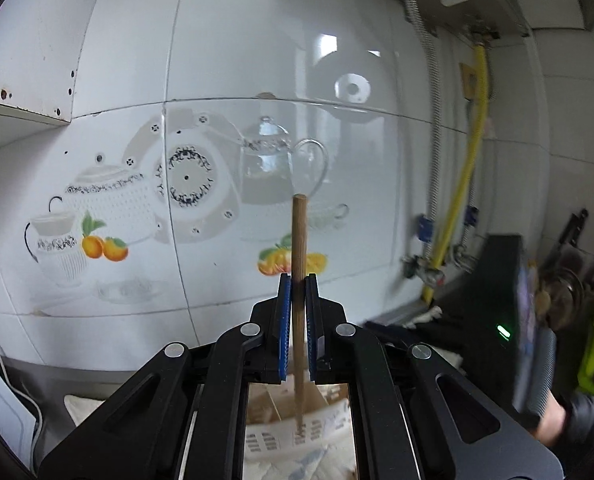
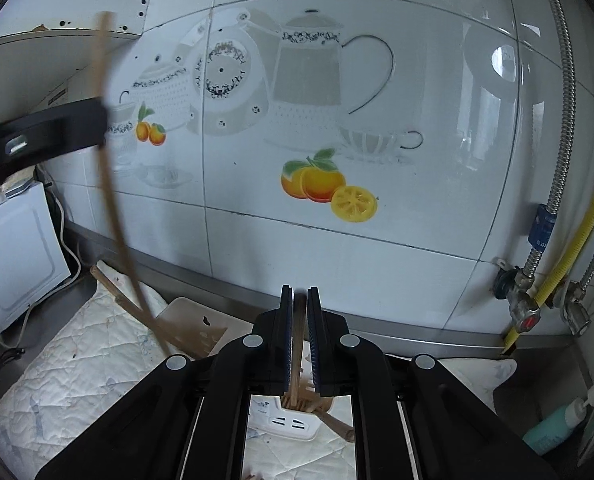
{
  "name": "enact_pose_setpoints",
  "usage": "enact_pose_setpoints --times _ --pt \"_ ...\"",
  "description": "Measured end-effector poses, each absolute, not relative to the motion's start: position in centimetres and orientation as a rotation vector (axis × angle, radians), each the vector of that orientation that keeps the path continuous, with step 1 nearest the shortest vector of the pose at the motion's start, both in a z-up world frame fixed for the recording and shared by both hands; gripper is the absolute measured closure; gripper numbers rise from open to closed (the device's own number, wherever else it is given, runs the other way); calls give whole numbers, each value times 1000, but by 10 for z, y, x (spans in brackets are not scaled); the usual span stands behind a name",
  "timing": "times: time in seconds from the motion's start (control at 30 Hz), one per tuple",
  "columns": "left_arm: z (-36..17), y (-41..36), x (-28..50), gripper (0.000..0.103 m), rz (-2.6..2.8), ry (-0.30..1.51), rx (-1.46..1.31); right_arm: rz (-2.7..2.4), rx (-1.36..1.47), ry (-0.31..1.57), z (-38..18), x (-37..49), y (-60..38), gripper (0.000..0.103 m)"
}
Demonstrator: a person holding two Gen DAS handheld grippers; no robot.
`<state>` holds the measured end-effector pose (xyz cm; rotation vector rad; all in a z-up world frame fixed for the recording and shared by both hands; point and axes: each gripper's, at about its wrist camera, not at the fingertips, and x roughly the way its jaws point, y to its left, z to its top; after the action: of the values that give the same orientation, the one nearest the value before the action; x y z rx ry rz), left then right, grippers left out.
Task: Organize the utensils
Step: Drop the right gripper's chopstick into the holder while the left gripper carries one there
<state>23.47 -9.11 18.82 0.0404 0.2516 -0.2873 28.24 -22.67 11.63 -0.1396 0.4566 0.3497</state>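
Lowering two wooden utensils toward a white slotted plastic holder on the quilted white mat.

At left, the left gripper is clamped on a long round wooden handle, held upright, its lower end down at the holder's slots; the right wrist view shows this stick slanting toward a flat pale board. Further right, the right gripper is closed on a thinner wooden stick above the holder, where other wooden pieces already stand. Both tips look crowded into one small container: I judge they could collide, jam, or tip the light holder if pushed off-centre.
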Motion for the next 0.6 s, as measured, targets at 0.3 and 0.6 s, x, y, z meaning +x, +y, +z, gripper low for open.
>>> enact_pose_setpoints --times 0.3,0.6 --pt "190 -94 264 98 -257 214 3 364 -147 406 125 266 -235 82" --pt "166 -96 284 98 -243 242 -10 387 -148 379 122 250 -238 79"
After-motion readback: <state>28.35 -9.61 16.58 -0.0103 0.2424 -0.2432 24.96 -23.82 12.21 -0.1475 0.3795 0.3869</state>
